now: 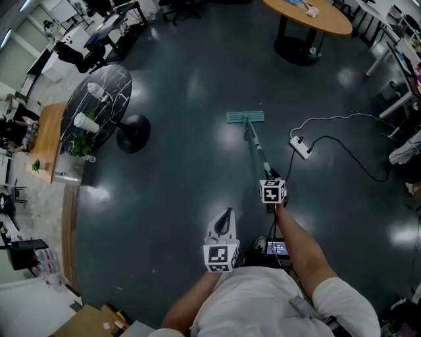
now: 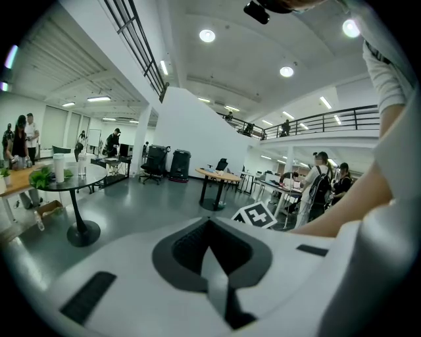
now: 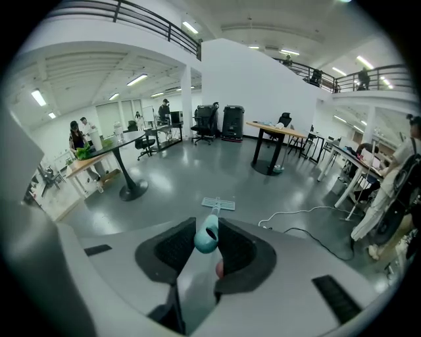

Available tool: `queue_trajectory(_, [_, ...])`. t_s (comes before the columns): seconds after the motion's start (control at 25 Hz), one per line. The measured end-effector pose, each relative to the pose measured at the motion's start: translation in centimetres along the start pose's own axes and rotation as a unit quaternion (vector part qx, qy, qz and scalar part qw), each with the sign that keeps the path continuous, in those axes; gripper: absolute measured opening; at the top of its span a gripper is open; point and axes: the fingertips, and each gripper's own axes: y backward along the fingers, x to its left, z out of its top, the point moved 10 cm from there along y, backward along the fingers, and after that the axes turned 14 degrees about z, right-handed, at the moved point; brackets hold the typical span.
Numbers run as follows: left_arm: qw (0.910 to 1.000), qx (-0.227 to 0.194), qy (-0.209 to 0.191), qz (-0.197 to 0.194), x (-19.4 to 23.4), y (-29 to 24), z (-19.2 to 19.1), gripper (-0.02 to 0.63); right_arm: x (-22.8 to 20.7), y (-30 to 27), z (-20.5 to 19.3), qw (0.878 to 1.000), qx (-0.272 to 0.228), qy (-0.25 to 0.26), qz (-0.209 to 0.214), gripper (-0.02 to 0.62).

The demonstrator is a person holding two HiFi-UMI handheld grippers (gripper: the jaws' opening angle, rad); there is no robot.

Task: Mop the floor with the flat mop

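The flat mop's teal head [image 1: 245, 117] lies flat on the dark grey floor ahead of me, and its pole [image 1: 256, 148] slants back to my right gripper [image 1: 272, 181]. That gripper is shut on the pole's teal handle end [image 3: 206, 238], with the mop head [image 3: 218, 203] showing small beyond it. My left gripper [image 1: 225, 218] hangs lower and to the left, apart from the mop, jaws shut with nothing between them [image 2: 212, 255].
A white power strip [image 1: 300, 146] with white and black cables lies on the floor right of the mop. A round black marble table [image 1: 105, 99] with cups stands at left, a wooden bench [image 1: 47, 139] beyond it. An oval wooden table [image 1: 309, 16] stands far ahead.
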Motion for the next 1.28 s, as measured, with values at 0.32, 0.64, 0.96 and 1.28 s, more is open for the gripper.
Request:
queue_trajectory(0.32, [0.9999, -0.003, -0.010, 0.004, 1.4, 0.4, 0.0, 0.005, -0.2, -0.9, 1.1, 1.000, 0.003, 0.005, -0.006, 0.110])
queue_trajectory(0.64, [1.0000, -0.005, -0.002, -0.002, 1.1, 1.4, -0.9, 0.005, 2.1, 6.6, -4.2, 0.999, 0.034, 0.005, 0.006, 0.110])
queue_trajectory(0.96, [0.9996, -0.023, -0.003, -0.013, 0.0, 2.2, 0.1, 0.005, 3.5, 19.0, -9.9, 0.999, 0.047, -0.006, 0.027, 0.110])
queue_trajectory(1.28, [0.9994, -0.028, -0.005, -0.019, -0.9, 2.9, 0.2, 0.005, 3.8, 26.0, -11.0, 0.998, 0.052, -0.005, 0.040, 0.110])
